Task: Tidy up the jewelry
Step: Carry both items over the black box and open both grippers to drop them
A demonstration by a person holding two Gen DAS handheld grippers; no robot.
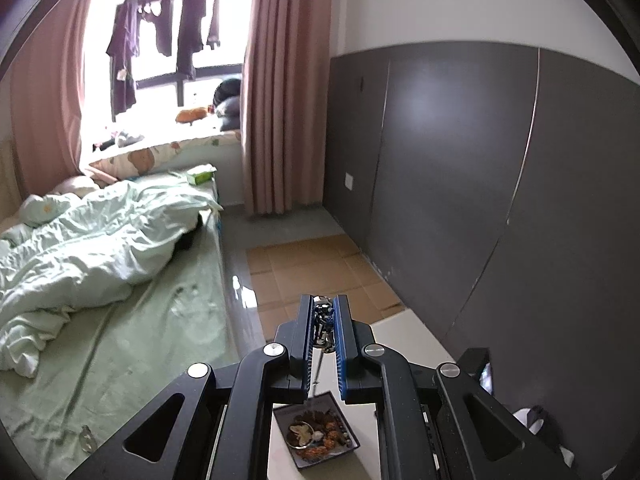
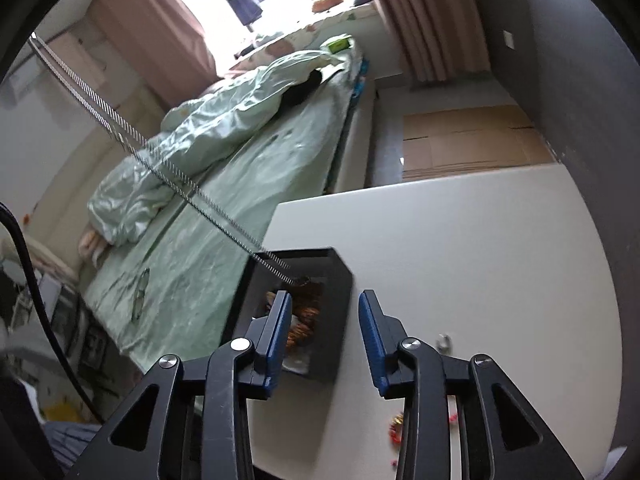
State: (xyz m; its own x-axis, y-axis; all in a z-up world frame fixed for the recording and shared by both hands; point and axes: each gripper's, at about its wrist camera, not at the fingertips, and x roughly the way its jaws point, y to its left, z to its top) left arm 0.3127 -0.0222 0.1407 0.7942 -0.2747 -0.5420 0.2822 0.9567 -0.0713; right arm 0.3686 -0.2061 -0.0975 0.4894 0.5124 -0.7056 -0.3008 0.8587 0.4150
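While our left gripper (image 1: 324, 322) clamps one silver-and-blue pendant (image 1: 323, 320), its chain (image 2: 160, 168) trailing into one black box (image 2: 340, 280) of jewelry on the white table (image 2: 480, 240), our right gripper (image 2: 324, 320) hangs parted, empty, above that box

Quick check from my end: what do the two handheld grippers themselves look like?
Both match: the left gripper and right gripper have matte black angular linkage arms with triangular cutouts, round silver pivot bolts, and straight fingers faced with ribbed blue pads. No hands or sleeves show.
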